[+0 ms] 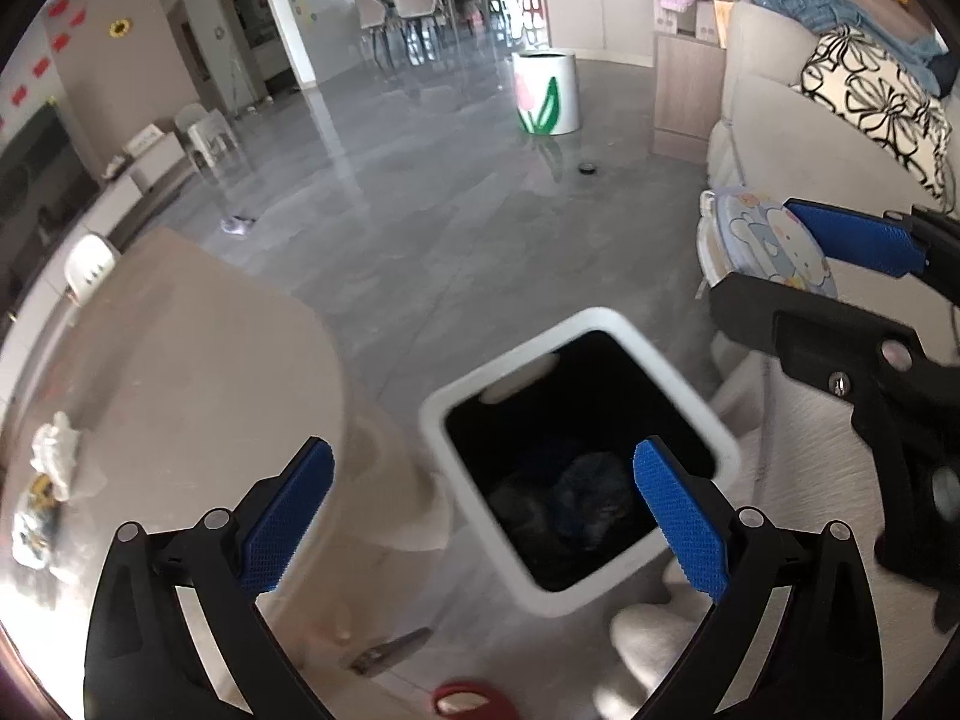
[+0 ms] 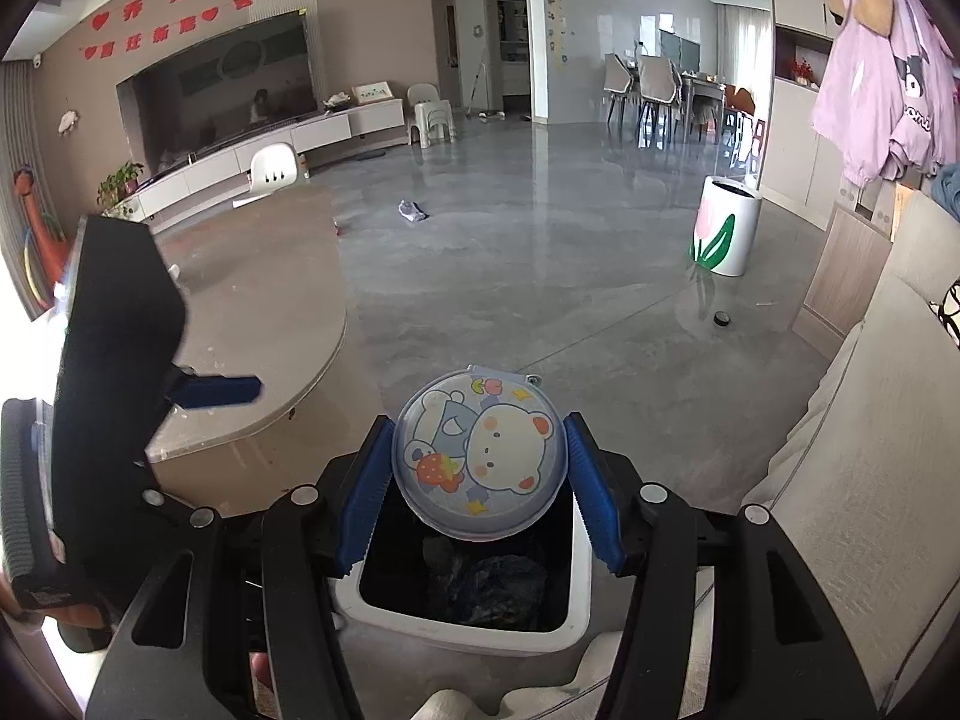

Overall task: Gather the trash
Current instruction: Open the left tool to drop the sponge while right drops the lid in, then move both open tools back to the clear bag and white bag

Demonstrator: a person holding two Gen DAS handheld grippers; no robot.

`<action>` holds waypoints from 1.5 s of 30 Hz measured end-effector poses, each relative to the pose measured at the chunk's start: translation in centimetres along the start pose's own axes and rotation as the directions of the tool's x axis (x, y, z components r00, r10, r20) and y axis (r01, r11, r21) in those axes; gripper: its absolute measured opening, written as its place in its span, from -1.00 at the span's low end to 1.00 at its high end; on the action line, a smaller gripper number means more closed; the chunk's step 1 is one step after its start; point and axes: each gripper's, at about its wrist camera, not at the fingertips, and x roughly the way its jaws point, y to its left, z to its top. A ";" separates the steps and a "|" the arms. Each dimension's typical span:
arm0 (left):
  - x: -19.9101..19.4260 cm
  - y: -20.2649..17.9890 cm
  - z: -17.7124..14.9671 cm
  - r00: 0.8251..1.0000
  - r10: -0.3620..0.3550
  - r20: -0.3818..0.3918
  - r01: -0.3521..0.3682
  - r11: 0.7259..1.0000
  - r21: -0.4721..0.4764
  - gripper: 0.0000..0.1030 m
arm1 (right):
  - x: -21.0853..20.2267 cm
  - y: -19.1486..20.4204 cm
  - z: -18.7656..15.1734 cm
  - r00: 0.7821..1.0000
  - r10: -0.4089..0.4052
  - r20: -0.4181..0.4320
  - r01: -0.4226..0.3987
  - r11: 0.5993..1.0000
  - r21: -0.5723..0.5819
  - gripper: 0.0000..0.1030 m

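Left tool (image 1: 483, 513): two matte black plastic arms with open triangular cut-outs, round silver-grey rivets at the joints, and blue fingers (image 1: 288, 516) with a fine diamond-grid texture.

Right tool (image 2: 479, 492): same black frame and grey rivets, blue ribbed pads (image 2: 591, 489), one silver cross-head screw on the side; body edges motion-blurred.

Grey glossy floor (image 2: 540, 252). Stray sock (image 2: 412, 212) on floor, mid-room. Tulip-print bin (image 2: 725, 225) near sofa (image 2: 852, 480). Small dark disc (image 2: 721, 318) just before it. Television (image 2: 222, 90) on far wall. Dining chairs (image 2: 648, 90) beyond. Pink garment (image 2: 882, 96) hanging right.
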 end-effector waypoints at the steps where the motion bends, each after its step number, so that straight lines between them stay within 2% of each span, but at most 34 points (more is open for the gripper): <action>1: -0.1 0.5 -0.3 1.000 0.028 0.004 -0.028 1.000 0.004 0.91 | 0.3 -0.1 -0.1 1.000 0.004 -0.007 -0.004 1.000 -0.001 0.13; 6: -0.9 3.7 -1.2 0.997 0.075 -0.002 -0.075 0.996 -0.055 0.91 | 2.5 -0.2 -0.4 0.999 0.015 -0.047 -0.015 1.000 0.004 0.13; 8: -1.4 5.0 -1.3 0.996 0.084 0.002 -0.083 0.993 -0.088 0.91 | 3.2 -0.1 -0.4 0.997 0.019 -0.072 -0.019 1.000 -0.002 0.23; 9: -1.7 5.7 -1.3 0.996 0.087 0.005 -0.086 0.991 -0.104 0.91 | 3.7 0.1 -0.4 0.996 0.015 -0.093 -0.016 1.000 -0.011 0.73; 10: -2.0 6.2 -1.3 0.996 0.089 0.008 -0.088 0.989 -0.118 0.90 | 3.9 0.2 -0.2 0.995 -0.002 -0.100 0.000 1.000 -0.023 0.91; 14: -3.0 8.1 -1.7 0.995 0.093 0.022 -0.088 0.982 -0.168 0.90 | 3.8 0.8 0.3 0.994 -0.027 -0.104 0.022 0.999 -0.049 0.91; 21: -4.1 10.8 -2.5 0.990 0.133 0.041 -0.120 0.967 -0.224 0.90 | 2.4 2.3 2.9 0.999 0.044 -0.022 -0.045 0.998 -0.053 0.91; 27: -6.0 15.0 -3.8 0.980 0.189 0.055 -0.165 0.941 -0.296 0.90 | 2.0 6.6 5.9 0.991 0.126 0.050 -0.120 0.985 -0.122 0.91; 34: -7.7 21.0 -6.4 0.964 0.260 0.050 -0.223 0.898 -0.380 0.90 | 3.5 13.7 8.6 0.967 0.243 0.076 -0.223 0.952 -0.208 0.91; 45: -8.4 31.2 -10.7 0.924 0.383 0.013 -0.333 0.820 -0.466 0.90 | 7.6 25.1 11.5 0.917 0.393 0.071 -0.350 0.877 -0.328 0.91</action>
